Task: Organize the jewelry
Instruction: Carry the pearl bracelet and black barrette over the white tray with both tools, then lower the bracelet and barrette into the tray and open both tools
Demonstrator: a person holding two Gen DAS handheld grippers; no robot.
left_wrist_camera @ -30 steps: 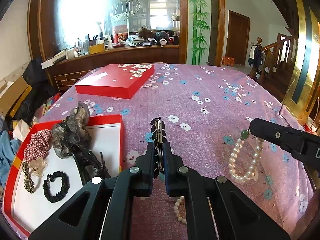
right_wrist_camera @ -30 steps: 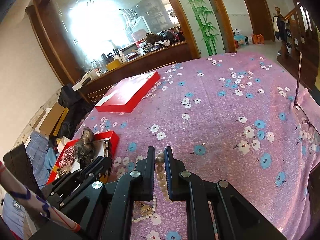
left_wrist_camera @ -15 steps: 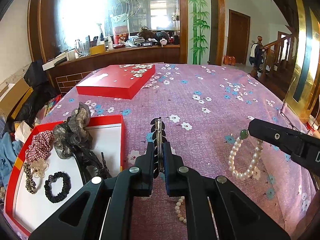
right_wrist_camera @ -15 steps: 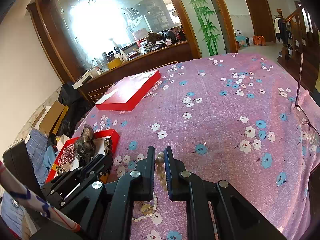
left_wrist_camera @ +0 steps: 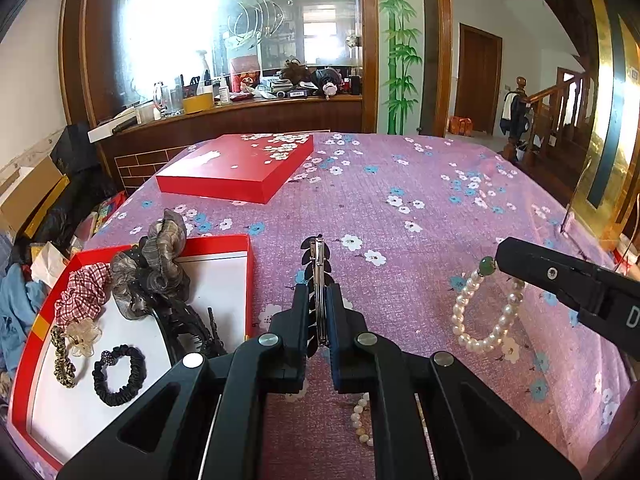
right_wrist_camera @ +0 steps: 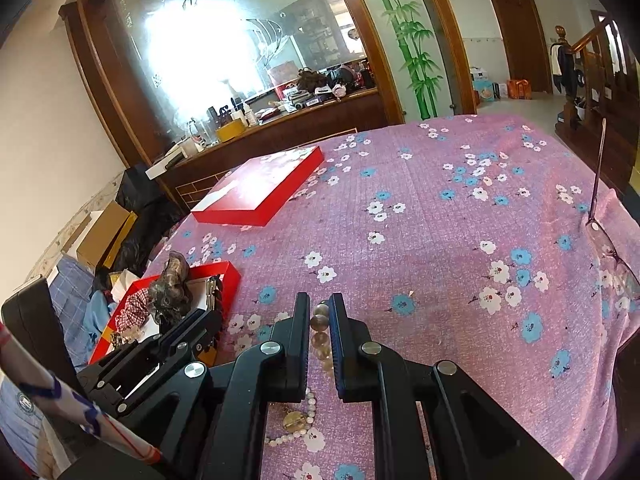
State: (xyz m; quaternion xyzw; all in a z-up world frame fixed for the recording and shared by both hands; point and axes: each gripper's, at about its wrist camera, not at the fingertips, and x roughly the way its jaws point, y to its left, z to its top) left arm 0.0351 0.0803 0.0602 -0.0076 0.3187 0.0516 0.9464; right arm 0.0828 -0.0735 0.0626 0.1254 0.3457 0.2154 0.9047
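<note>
My left gripper (left_wrist_camera: 318,292) is shut on a black leaf-shaped hair clip (left_wrist_camera: 317,264) with a silver bar, held above the purple flowered cloth. My right gripper (right_wrist_camera: 319,304) is shut on a pearl bracelet (left_wrist_camera: 486,312) with a green bead; it hangs from the right gripper's tip in the left wrist view, and its beads (right_wrist_camera: 320,336) show between the jaws in the right wrist view. The open red box (left_wrist_camera: 248,280) with a white floor lies at the left and holds scrunchies (left_wrist_camera: 84,292), a black hair tie (left_wrist_camera: 120,376) and a dark hair claw (left_wrist_camera: 188,328).
A closed red lid (left_wrist_camera: 240,168) with white blossoms lies at the far left of the table. A pearl necklace with a gold pendant (right_wrist_camera: 296,420) lies on the cloth under my grippers. Glasses (right_wrist_camera: 604,236) rest at the table's right edge. A wooden counter stands behind.
The right gripper with the pearl bracelet has drifted slightly up and left. The left gripper still holds the hair clip in the same place.
</note>
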